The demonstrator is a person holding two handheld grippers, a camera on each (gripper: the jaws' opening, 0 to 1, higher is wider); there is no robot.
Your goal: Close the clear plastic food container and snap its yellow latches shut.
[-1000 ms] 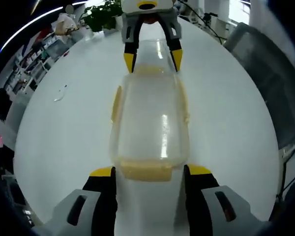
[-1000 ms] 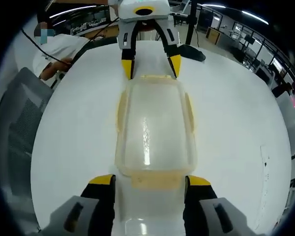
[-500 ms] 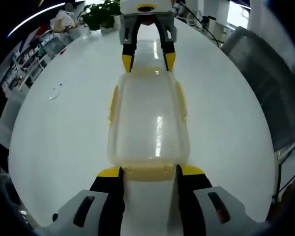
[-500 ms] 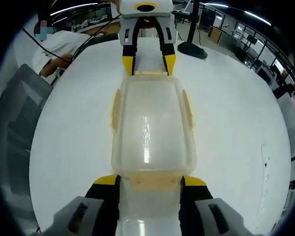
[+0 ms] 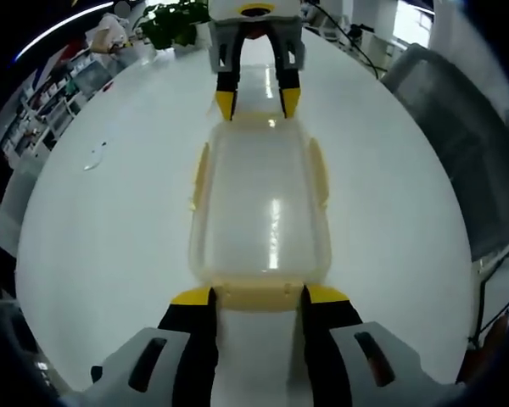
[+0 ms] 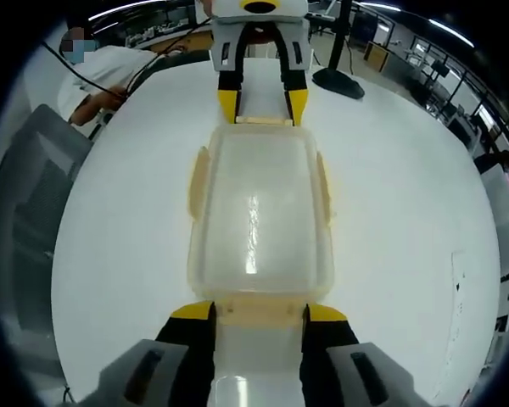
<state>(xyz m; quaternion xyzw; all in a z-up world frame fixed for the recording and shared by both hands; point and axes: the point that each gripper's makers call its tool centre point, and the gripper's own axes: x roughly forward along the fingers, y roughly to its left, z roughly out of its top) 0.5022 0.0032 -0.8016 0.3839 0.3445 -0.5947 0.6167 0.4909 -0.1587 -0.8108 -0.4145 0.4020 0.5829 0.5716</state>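
A clear plastic food container [image 5: 263,212] with its lid on lies lengthwise on the white table [image 5: 110,237]. Pale yellow latches [image 5: 202,174] run along its long sides. In the left gripper view, my left gripper [image 5: 259,297] is closed in on the near end latch [image 5: 259,288], a jaw tip touching each end of it. My right gripper [image 5: 257,102] meets the far end. In the right gripper view, my right gripper [image 6: 259,312] clasps its own end latch [image 6: 259,303] of the container [image 6: 254,212], and the left gripper [image 6: 262,106] sits at the opposite end.
A grey mesh chair [image 5: 467,127] stands beside the table, and a potted plant [image 5: 174,25] sits at its far end. A small scrap [image 5: 93,159] lies on the table. A person in white [image 6: 110,72] sits at the table, near a black stand base [image 6: 339,83].
Both grippers have narrowed their jaws from wide open until the tips touch the end latches. Both have also edged closer to the container.
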